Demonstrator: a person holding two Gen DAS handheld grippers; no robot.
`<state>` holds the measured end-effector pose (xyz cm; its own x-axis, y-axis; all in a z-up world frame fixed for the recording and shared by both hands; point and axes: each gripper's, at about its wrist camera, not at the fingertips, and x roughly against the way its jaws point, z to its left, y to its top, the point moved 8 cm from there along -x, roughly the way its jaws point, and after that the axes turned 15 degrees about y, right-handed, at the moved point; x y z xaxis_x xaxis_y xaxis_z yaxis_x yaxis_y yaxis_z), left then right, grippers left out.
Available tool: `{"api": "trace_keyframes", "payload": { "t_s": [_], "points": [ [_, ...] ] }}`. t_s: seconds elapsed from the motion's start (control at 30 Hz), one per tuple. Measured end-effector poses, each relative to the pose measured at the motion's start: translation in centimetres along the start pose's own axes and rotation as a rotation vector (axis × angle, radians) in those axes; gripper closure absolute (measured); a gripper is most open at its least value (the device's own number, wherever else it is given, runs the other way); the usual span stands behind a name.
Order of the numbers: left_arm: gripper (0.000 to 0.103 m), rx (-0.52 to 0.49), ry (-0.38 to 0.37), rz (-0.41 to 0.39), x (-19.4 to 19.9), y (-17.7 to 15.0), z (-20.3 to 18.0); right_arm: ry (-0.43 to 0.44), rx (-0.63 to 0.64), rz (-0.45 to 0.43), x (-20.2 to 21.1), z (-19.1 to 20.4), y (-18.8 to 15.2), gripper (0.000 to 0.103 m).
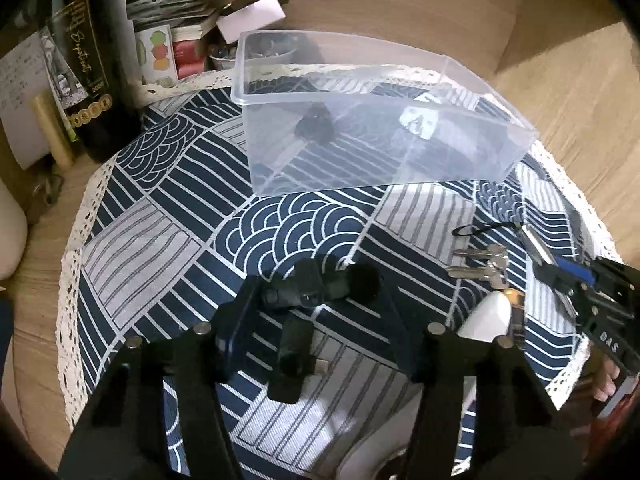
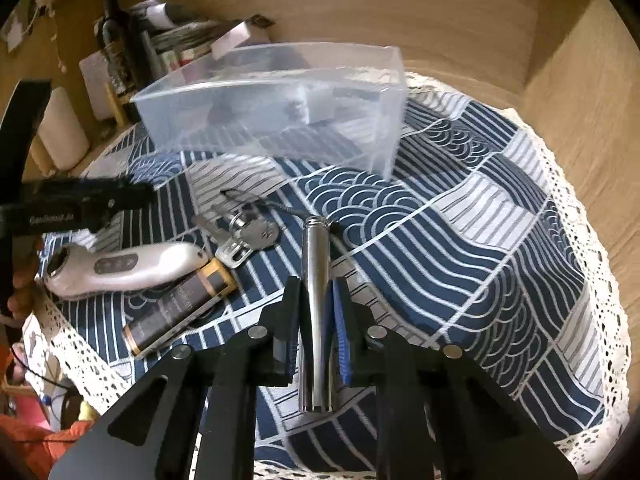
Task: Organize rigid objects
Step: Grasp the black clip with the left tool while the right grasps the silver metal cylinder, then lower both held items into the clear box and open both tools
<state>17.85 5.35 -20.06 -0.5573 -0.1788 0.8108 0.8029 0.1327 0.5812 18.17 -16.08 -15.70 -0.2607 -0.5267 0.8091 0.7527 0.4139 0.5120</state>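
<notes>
The right gripper [image 2: 316, 312] is clamping a silver metal cylinder [image 2: 316, 300] between its two fingers, the tube lying lengthwise along the fingers with its threaded end pointing toward the clear plastic box [image 2: 272, 120] and its other end sticking back past the pads. The left gripper [image 1: 320, 320] is standing wide apart over a black clip-like gadget [image 1: 304, 296], which is lying on the patterned cloth [image 1: 168, 216] between the fingers without either pad visibly touching it; this gadget is lying well in front of the box. Also in front of the box, toward the right gripper's side, a white handheld device [image 2: 120, 268] is resting on the cloth with a brown-and-gold flat pack [image 2: 180, 308] touching it, and a bunch of keys [image 2: 244, 236] is lying just beside them, a little nearer the box. The box itself is sitting upright on the far part of the cloth, already holding a small dark object [image 1: 314, 126] and a white piece [image 1: 420, 120] on its floor. Behind the box, to its left, a dark wine bottle [image 1: 86, 68] is standing next to a pile of papers and cartons [image 1: 180, 20].
</notes>
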Motion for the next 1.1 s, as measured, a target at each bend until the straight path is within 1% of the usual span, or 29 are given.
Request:
{"api": "trace_keyframes", "payload": {
  "t_s": [0.1,0.2,0.33,0.5,0.6,0.7,0.8,0.93,1.1],
  "points": [
    [0.046,-0.004,0.010,-0.041,1.0,0.4,0.1,-0.009,-0.005,-0.039,0.9,-0.2,0.9,0.089],
    [0.046,0.000,0.003,-0.080,2.2,1.2,0.2,-0.020,0.002,-0.086,2.2,-0.3,2.1,0.089],
    [0.046,0.017,-0.006,-0.151,4.4,2.8,0.6,-0.026,0.014,-0.140,3.3,-0.2,4.1,0.089],
    [0.046,0.044,-0.022,-0.222,6.5,5.2,0.8,-0.032,0.046,-0.216,4.7,0.3,7.3,0.089],
    [0.046,0.057,-0.031,-0.250,7.5,6.4,1.0,-0.035,0.073,-0.265,5.4,0.8,9.8,0.089],
    [0.046,0.058,-0.024,-0.280,8.0,7.5,1.2,-0.037,0.100,-0.298,5.8,1.2,11.8,0.089],
    [0.046,0.058,-0.020,-0.296,8.4,8.4,1.3,-0.033,0.120,-0.316,5.8,1.5,13.5,0.089],
    [0.046,0.055,-0.021,-0.299,7.9,9.9,1.2,-0.036,0.148,-0.328,5.1,1.9,15.8,0.089],
    [0.046,0.041,-0.020,-0.281,6.5,11.3,0.9,-0.024,0.141,-0.307,3.1,1.4,17.4,0.089]
  ]
}}
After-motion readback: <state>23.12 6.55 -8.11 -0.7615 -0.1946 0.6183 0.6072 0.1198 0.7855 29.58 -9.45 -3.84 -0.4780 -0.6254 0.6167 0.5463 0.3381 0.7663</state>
